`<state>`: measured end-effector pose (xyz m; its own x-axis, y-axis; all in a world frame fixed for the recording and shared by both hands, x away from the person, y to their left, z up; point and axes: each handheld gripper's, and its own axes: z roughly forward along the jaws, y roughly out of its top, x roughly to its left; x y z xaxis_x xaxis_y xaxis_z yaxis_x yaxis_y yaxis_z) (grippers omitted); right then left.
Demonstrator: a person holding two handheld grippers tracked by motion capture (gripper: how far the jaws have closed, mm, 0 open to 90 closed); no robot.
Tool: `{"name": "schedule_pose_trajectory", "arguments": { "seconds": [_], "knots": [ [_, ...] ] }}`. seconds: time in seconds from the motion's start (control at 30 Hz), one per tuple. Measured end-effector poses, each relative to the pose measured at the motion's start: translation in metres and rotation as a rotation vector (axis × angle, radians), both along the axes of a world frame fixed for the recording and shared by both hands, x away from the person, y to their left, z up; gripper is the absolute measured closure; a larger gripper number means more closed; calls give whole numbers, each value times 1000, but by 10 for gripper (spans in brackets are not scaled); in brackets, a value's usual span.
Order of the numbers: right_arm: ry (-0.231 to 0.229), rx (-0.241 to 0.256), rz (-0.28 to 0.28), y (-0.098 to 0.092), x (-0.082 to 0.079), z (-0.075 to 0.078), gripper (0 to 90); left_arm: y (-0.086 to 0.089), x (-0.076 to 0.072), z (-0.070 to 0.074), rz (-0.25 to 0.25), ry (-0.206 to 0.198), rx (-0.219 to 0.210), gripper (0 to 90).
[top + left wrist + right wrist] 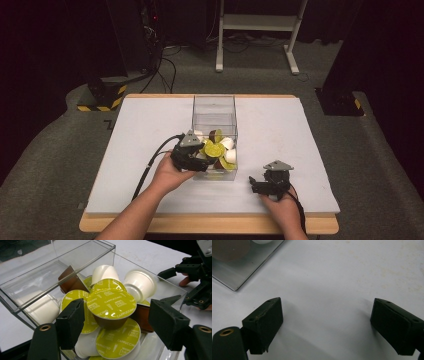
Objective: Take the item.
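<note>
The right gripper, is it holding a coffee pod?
No, the right gripper is open over the bare white table, nothing between its jaws.

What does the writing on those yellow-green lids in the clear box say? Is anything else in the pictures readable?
"CAPPUCCINO": printed in white around the rim of the yellow-green foil lid on the top brown capsule.
"CAPPUCCINO": again on the lid of the white capsule below it.
The small white logo at each lid's centre is too blurred to read.
Nothing else in the pictures carries readable text.

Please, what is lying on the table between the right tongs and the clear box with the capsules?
Nothing: in the high view only bare white table separates the right tongs from the clear box. The right gripper view shows the same bare surface up to the box's corner.
</note>
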<state>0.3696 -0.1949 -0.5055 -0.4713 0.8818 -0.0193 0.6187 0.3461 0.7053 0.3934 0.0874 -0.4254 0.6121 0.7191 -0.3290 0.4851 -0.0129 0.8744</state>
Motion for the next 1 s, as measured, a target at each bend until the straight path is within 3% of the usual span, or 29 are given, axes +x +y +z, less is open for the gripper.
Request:
{"name": "schedule_pose_trajectory", "arguments": {
  "seconds": [0.7,1.0],
  "knots": [
    [1,1,1,0,0,0,110,-18,12,-8,2,4,101,306],
    [1,1,1,0,0,0,110,-20,14,-9,14,-5,106,326]
  ]
}}
